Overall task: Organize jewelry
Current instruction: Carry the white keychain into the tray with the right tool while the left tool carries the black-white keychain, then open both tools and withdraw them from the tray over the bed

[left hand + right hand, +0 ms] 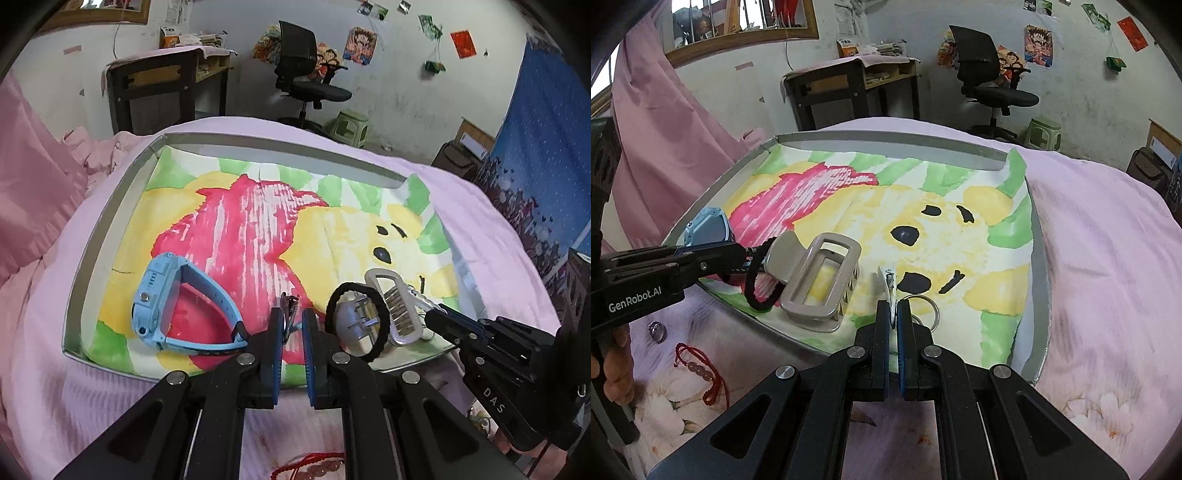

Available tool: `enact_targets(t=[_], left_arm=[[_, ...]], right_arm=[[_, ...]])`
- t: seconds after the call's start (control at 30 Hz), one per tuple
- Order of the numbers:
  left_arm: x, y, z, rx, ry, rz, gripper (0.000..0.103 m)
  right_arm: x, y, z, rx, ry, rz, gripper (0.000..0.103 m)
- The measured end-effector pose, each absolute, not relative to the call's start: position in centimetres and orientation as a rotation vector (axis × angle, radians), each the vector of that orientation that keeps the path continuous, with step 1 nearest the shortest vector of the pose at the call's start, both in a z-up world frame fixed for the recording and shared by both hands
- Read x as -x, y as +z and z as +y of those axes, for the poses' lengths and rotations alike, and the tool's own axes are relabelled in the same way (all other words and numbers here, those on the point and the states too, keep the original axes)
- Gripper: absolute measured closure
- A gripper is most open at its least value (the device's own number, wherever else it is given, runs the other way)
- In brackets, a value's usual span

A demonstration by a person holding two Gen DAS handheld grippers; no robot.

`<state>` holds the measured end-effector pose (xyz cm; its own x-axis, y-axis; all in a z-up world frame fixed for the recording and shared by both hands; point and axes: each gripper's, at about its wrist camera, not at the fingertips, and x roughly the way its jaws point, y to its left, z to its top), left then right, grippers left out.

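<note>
A: Currently in the tray (110, 221), near side: one blue child's smartwatch (162, 295), one black hair tie (356, 325), one grey claw hair clip (820, 280), one metal ring (925, 308).

B: Left gripper (293, 328)?

A: Jaws nearly together on a small dark patterned piece (290, 306), probably a clip; too small to name. It looks thin and light, so grip it by the flat sides.

B: Right gripper (894, 314)?

A: Pinched on a thin white item (889, 284) standing upright over the tray. Judged stiff, slight, liable to twist.

B: Outside the tray?

A: On the floral bedding: one red cord bracelet (701, 373) with beads, limp, best lifted by the bead run; one small silver ring (656, 329), hard and slippery.
</note>
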<state>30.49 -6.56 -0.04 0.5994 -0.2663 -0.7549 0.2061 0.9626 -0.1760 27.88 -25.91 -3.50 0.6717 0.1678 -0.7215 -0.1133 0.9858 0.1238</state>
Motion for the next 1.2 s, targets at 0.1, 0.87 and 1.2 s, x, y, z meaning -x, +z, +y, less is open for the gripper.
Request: enact_targets(t=[0.1,0.87,1.2], left_arm=[[-29.7,0.0,-6.2,0.084,-0.283,0.87,0.091],[-19.0,3.9,-1.2,0.152,-0.207,0.492,0.008],[-14.3,3.5,0.3,0.088,-0.172,0.434,0.004]], right_arm=[[-27.3,-3.1,-26.0,-0.069,0.148,0.794,0.095],[-16.5,2.7,-27.3,-0.197,0.12,0.399,0.009],[-12.3,3.0,-26.4,-0.187,0.139,0.354,0.001]])
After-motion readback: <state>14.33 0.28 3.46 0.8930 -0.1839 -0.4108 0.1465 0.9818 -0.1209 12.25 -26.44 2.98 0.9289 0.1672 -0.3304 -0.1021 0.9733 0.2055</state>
